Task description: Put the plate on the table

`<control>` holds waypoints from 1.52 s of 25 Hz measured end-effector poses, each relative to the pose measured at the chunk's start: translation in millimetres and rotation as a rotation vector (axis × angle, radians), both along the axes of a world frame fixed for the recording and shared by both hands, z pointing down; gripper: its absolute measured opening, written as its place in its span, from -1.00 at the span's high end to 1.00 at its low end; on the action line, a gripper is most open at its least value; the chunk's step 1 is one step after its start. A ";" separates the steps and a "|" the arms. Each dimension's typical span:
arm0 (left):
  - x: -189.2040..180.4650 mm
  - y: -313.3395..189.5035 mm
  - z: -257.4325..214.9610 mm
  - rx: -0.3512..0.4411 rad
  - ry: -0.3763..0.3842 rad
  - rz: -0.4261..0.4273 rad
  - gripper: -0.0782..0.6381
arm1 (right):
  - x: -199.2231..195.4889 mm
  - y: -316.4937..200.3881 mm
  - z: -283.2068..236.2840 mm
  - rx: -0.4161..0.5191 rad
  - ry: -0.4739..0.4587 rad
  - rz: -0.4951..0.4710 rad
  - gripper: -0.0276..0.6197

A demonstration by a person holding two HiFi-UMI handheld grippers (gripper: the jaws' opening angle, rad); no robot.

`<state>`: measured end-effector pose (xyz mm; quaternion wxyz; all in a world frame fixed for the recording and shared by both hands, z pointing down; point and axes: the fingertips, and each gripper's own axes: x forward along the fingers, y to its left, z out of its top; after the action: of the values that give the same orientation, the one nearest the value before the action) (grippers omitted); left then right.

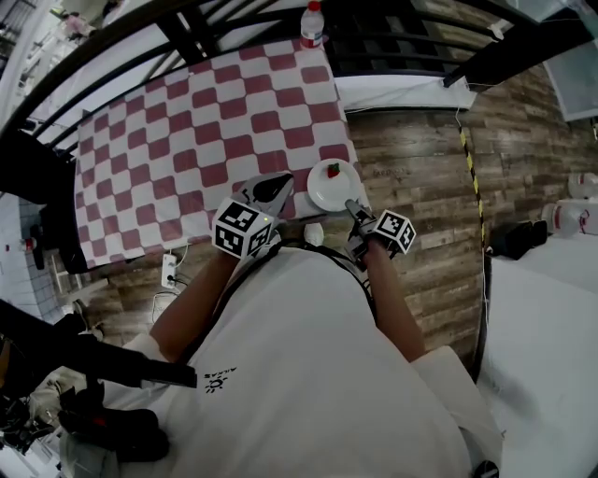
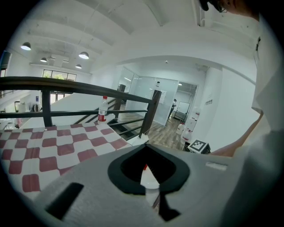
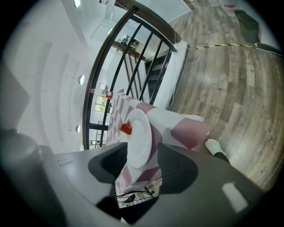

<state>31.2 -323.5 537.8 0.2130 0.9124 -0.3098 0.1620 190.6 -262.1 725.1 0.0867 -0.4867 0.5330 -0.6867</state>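
A white plate [image 1: 332, 185] with a strawberry [image 1: 334, 170] rests on the near right corner of the red-and-white checked table [image 1: 187, 140]. My right gripper [image 1: 353, 207] is at the plate's near edge. In the right gripper view its jaws [image 3: 143, 146] stand open, with the plate's rim [image 3: 140, 137] between them and the pads not pressing on it. My left gripper [image 1: 280, 187] hovers just left of the plate, its jaws together and holding nothing. In the left gripper view the plate [image 2: 148, 177] shows past that gripper [image 2: 145, 146].
A water bottle [image 1: 312, 25] stands at the table's far right corner, beside a dark railing [image 2: 66, 84]. A power strip [image 1: 169, 271] lies on the floor by the table's near edge. Wooden floor stretches to the right, with white jugs [image 1: 570, 217] at the far right.
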 end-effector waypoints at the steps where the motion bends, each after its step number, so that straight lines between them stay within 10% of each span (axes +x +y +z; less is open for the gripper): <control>1: -0.1 -0.5 0.1 0.000 0.001 0.003 0.78 | 1.9 1.4 -2.1 0.005 0.010 0.006 0.27; 20: -18.6 -17.8 -32.7 0.041 0.064 -0.023 0.78 | -32.7 -44.9 -122.6 0.388 0.103 -0.132 0.80; 38: -55.1 -19.5 -67.0 0.103 0.107 -0.146 0.78 | -93.5 -67.4 -250.6 0.839 0.145 -0.375 0.90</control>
<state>-23.9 -342.9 470.8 0.1932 0.9045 -0.3716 0.0808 97.1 -329.6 474.5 0.1132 -0.3515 0.8482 -0.3797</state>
